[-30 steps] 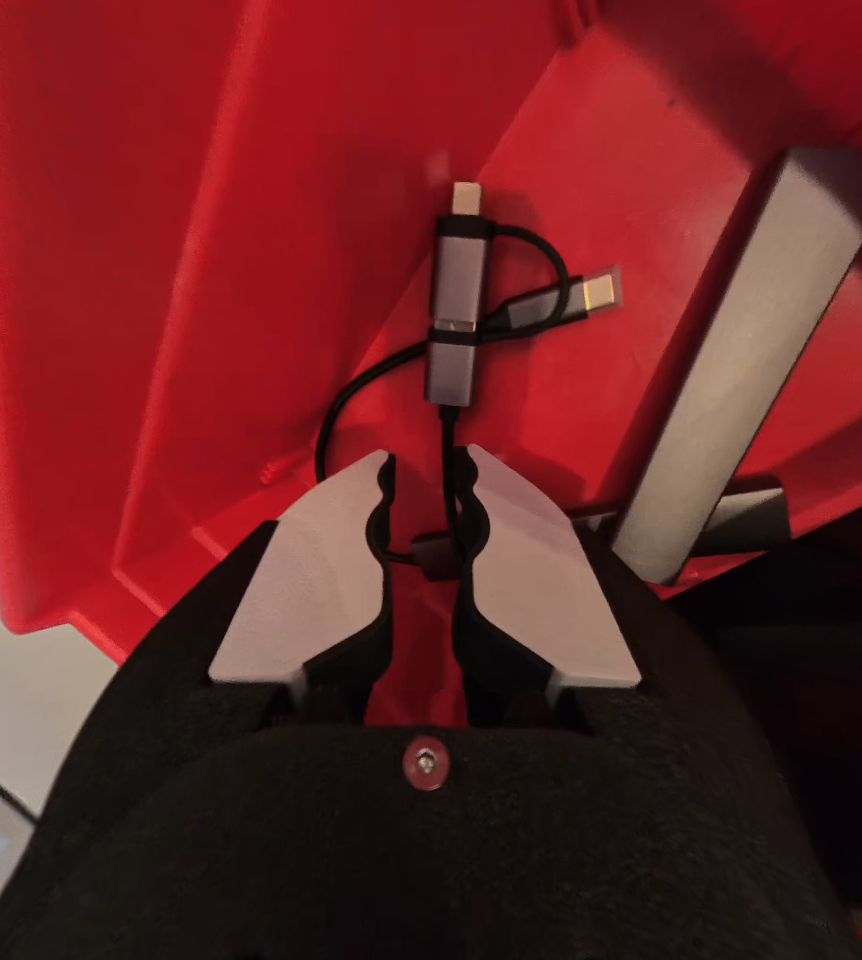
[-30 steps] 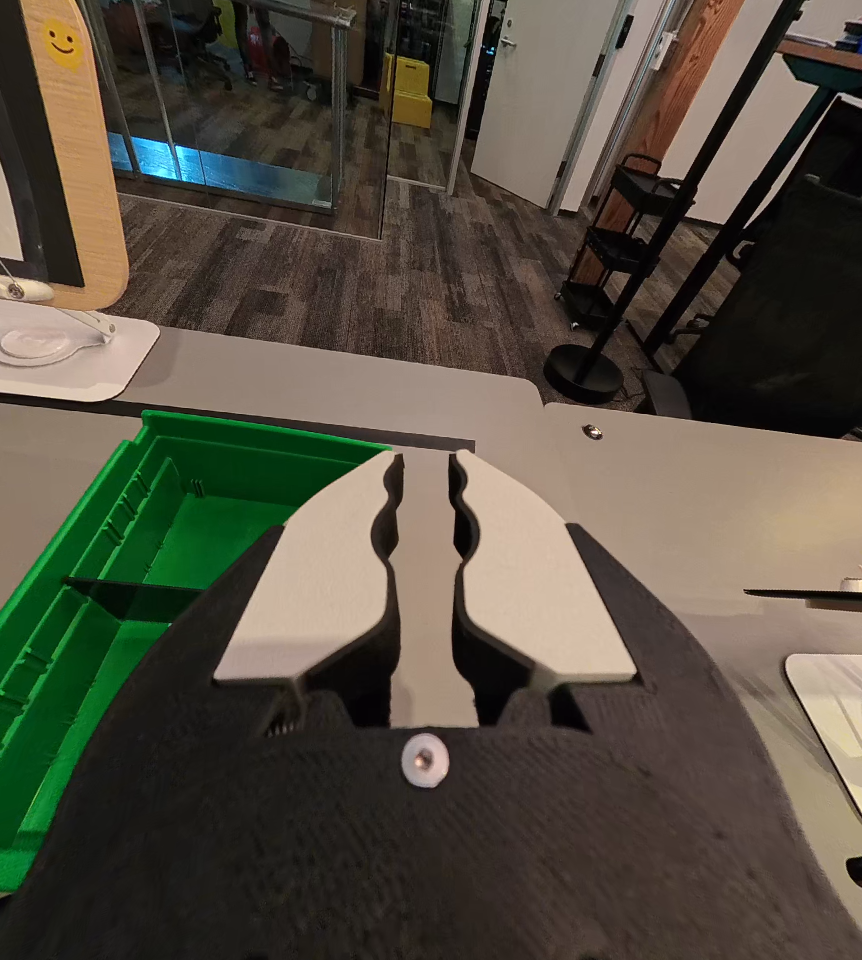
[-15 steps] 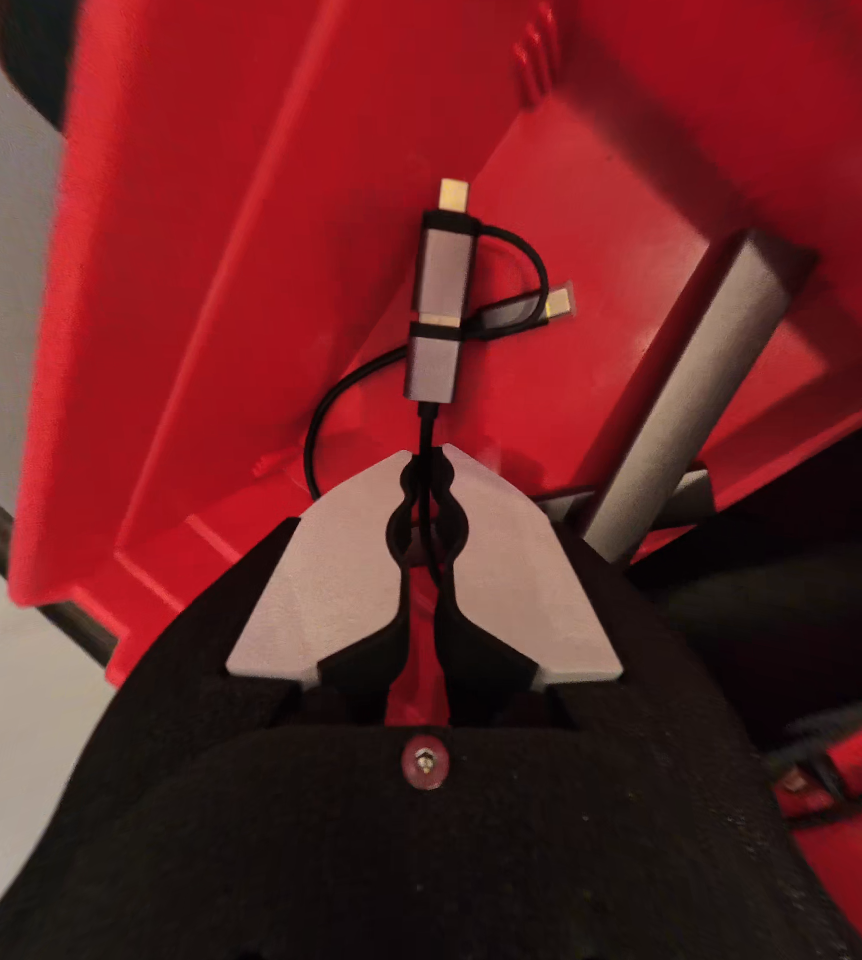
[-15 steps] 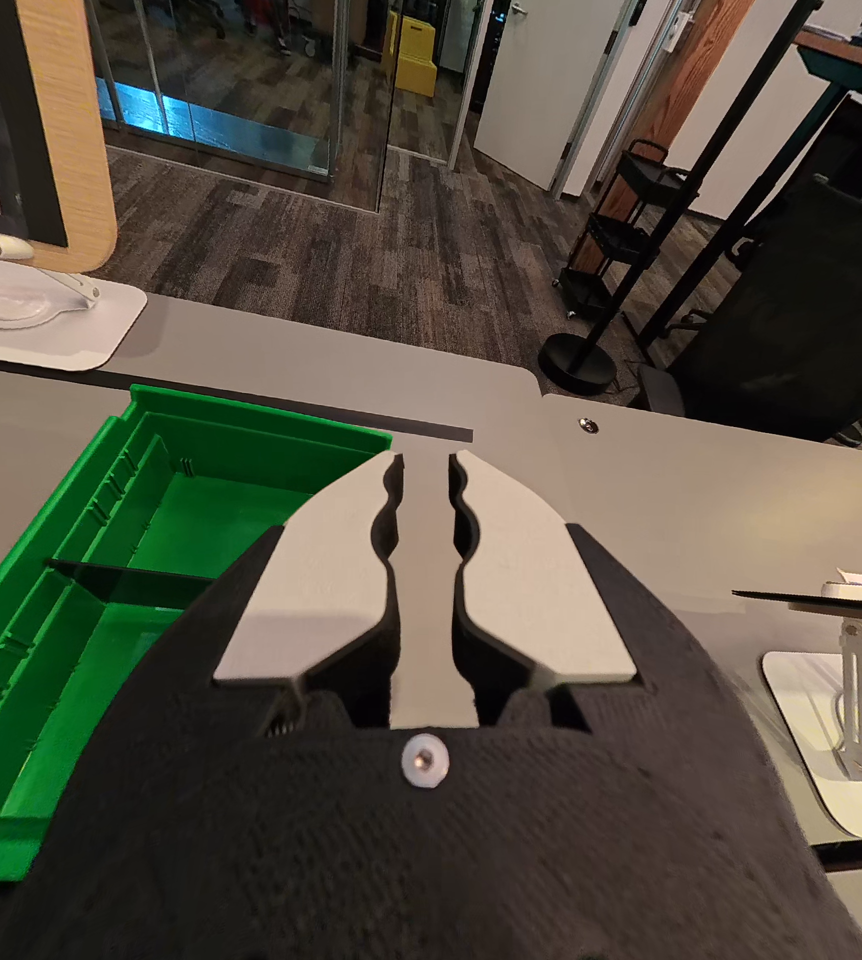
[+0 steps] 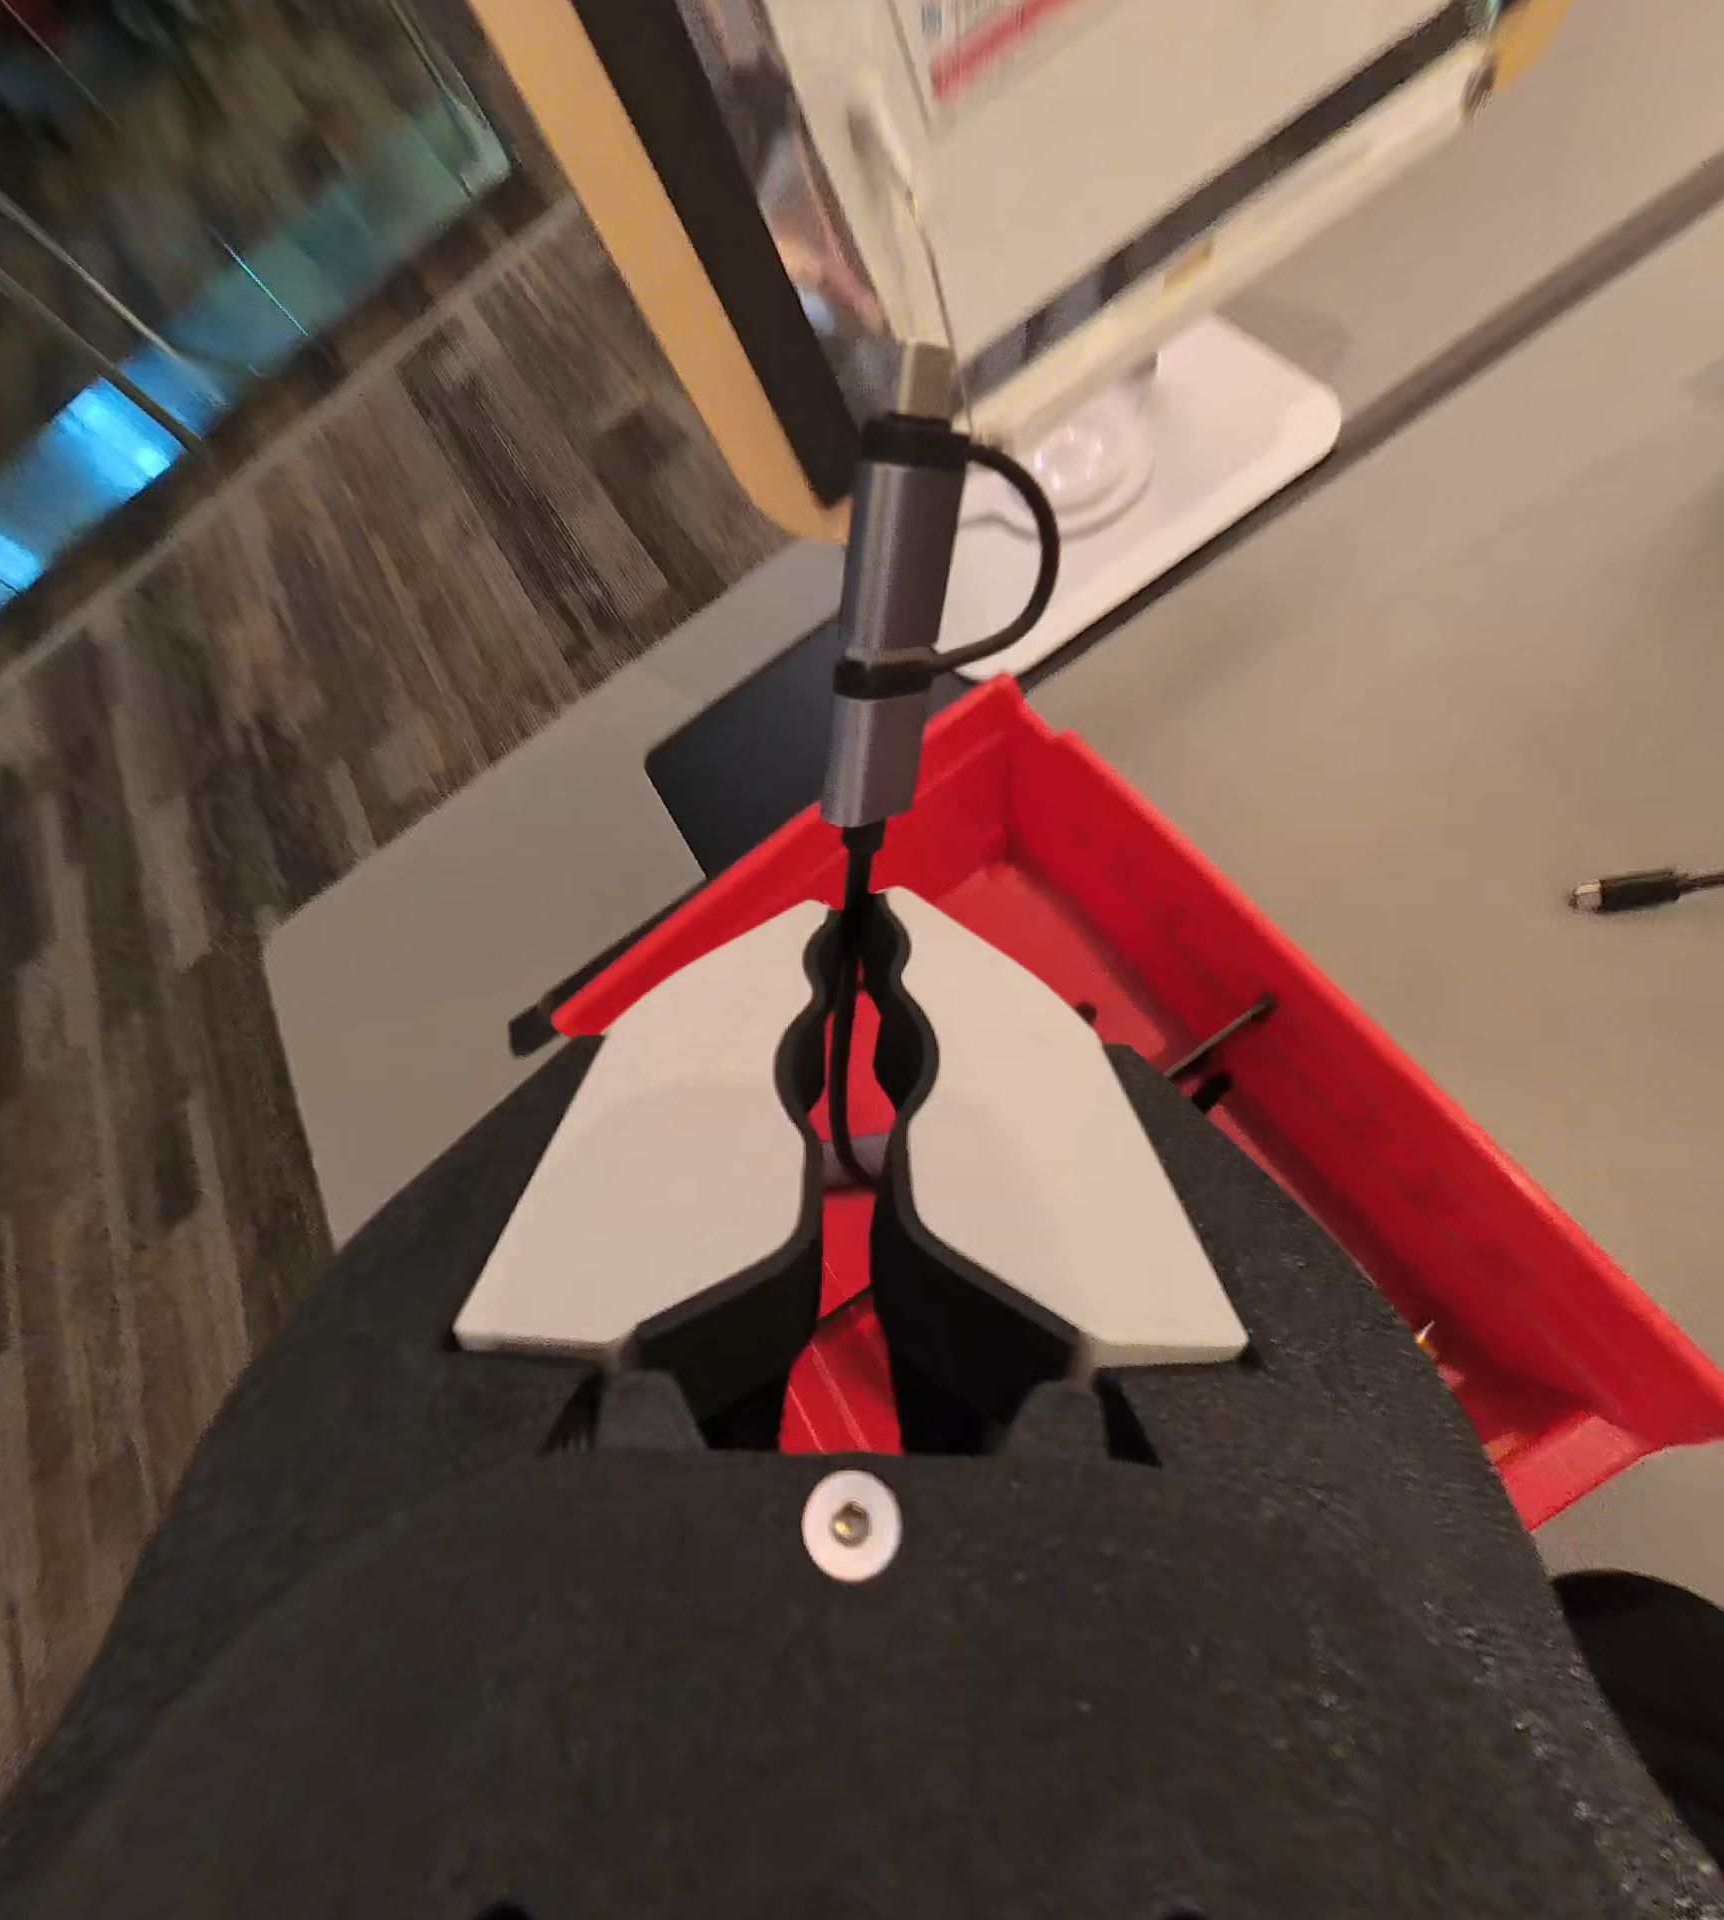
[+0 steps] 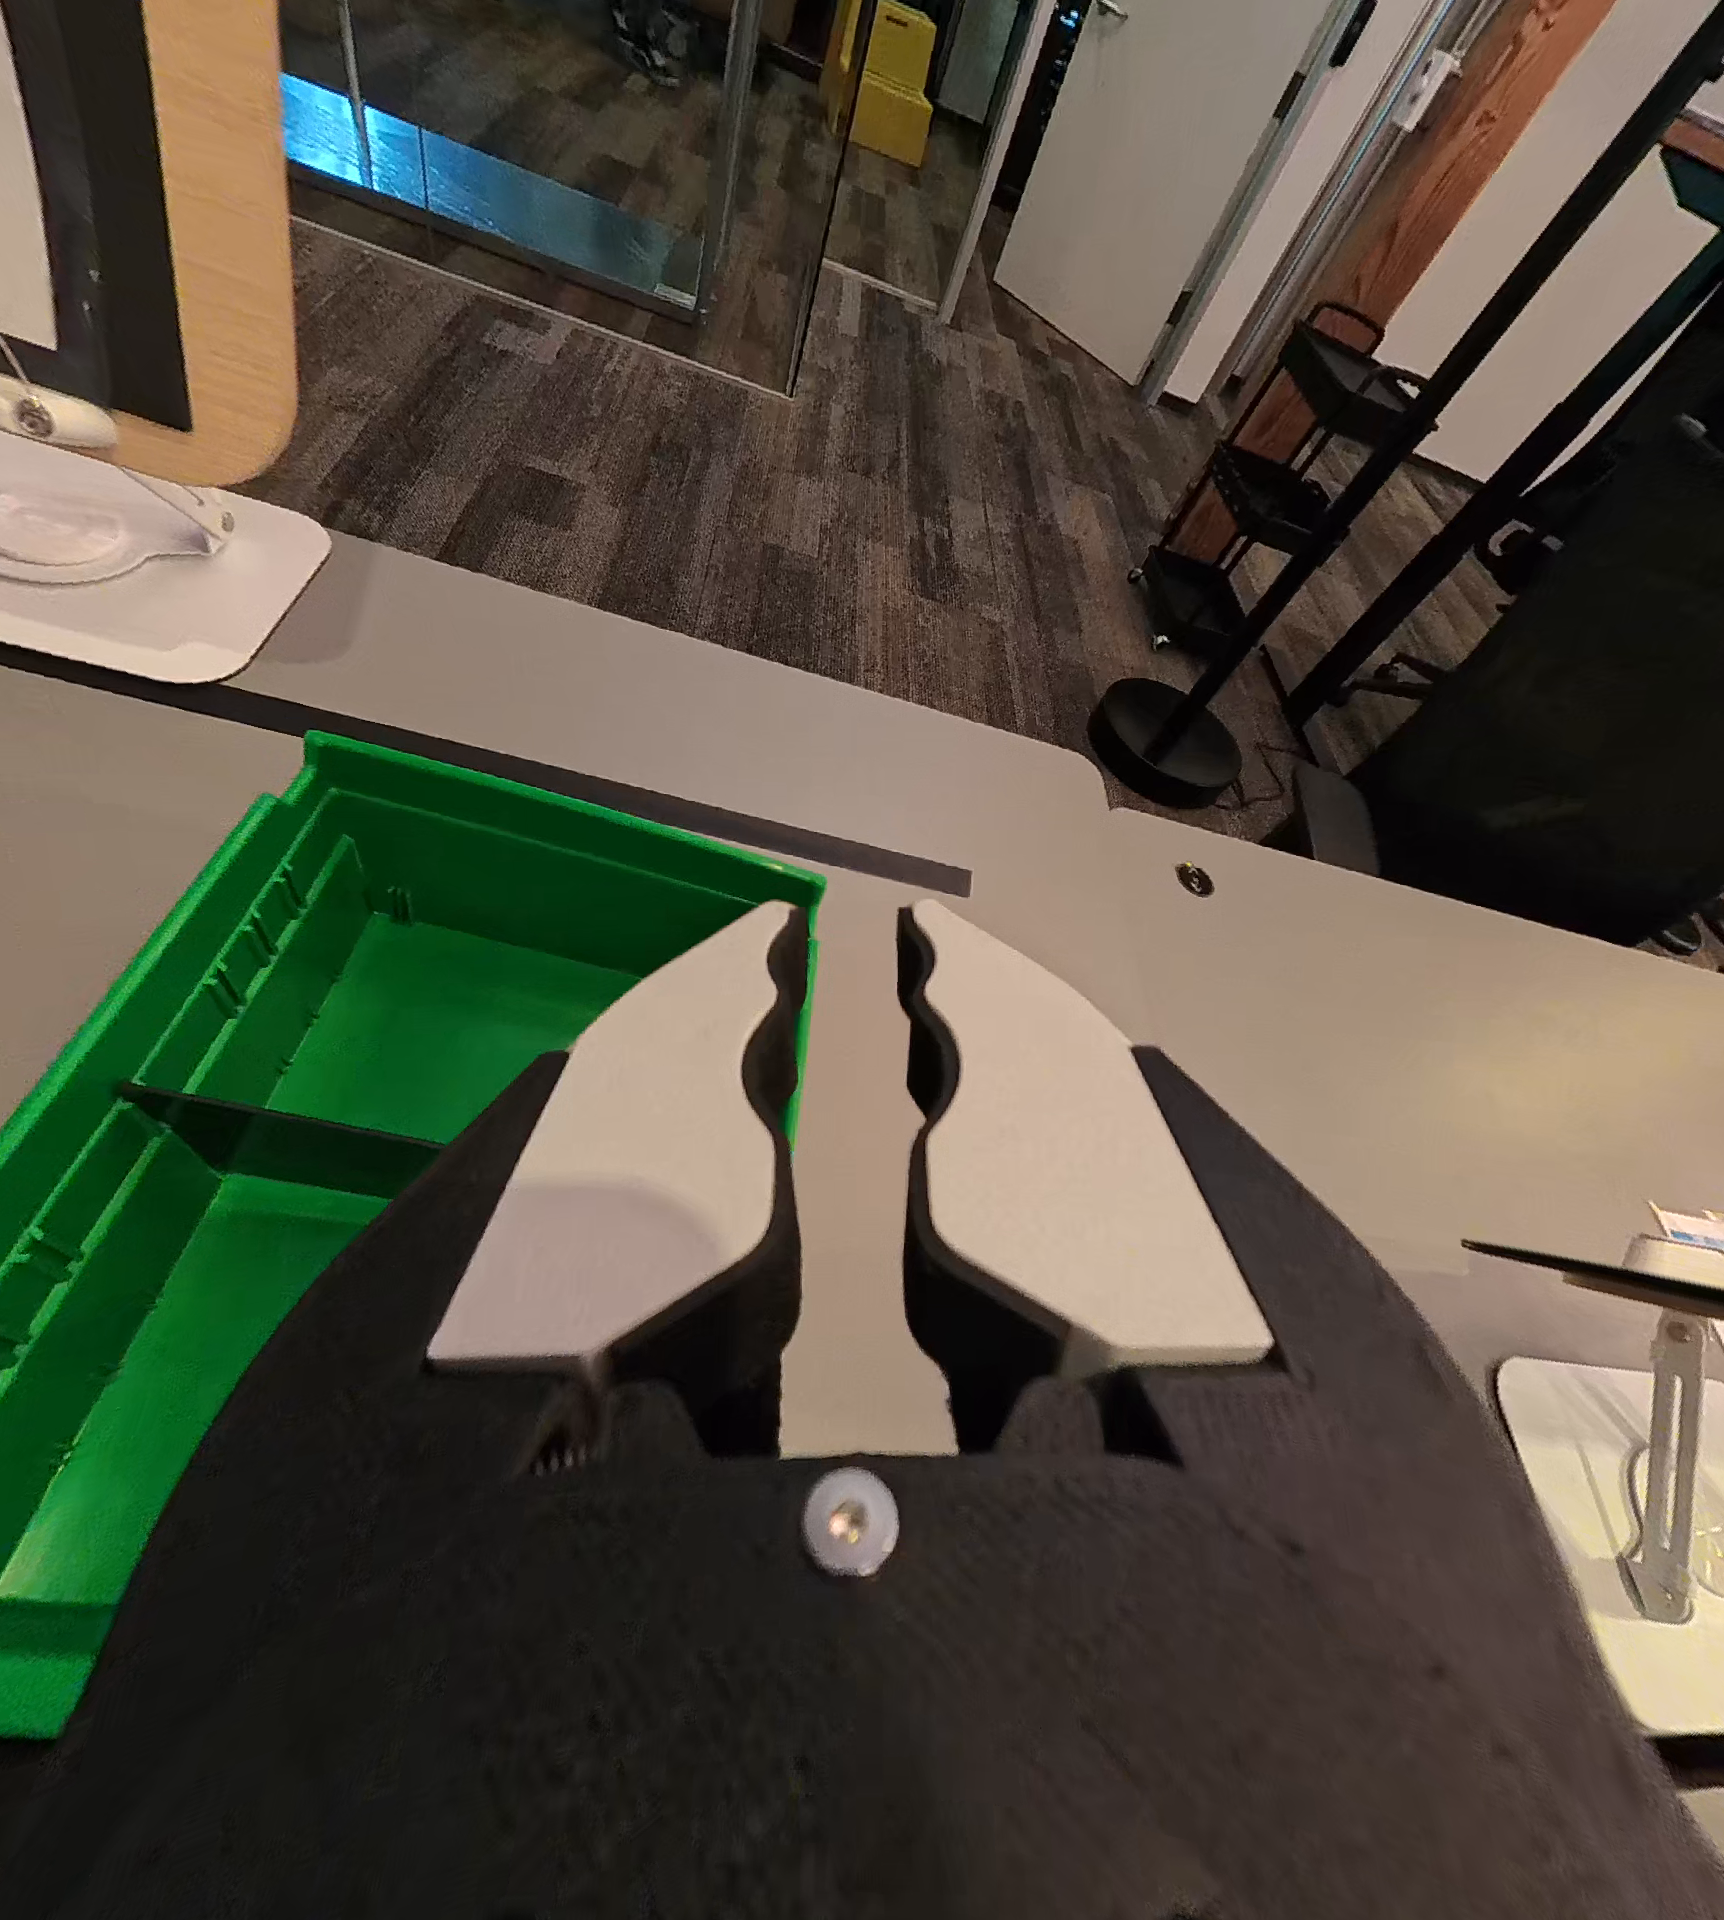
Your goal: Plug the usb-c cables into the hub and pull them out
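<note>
From the left wrist view, a black cable (image 5: 856,997) ends in a grey metal plug (image 5: 887,613) with a small adapter tethered by a black loop, sticking up above the red bin (image 5: 1357,1101). The left hand-held gripper (image 5: 856,914) is pinched together on the cable just below the plug. Another plug (image 5: 1627,890) lies on the bench (image 5: 1460,675).

From the right wrist view, the right hand-held gripper (image 6: 850,914) is parted and holds nothing, above the bench beside a green bin (image 6: 214,997).
</note>
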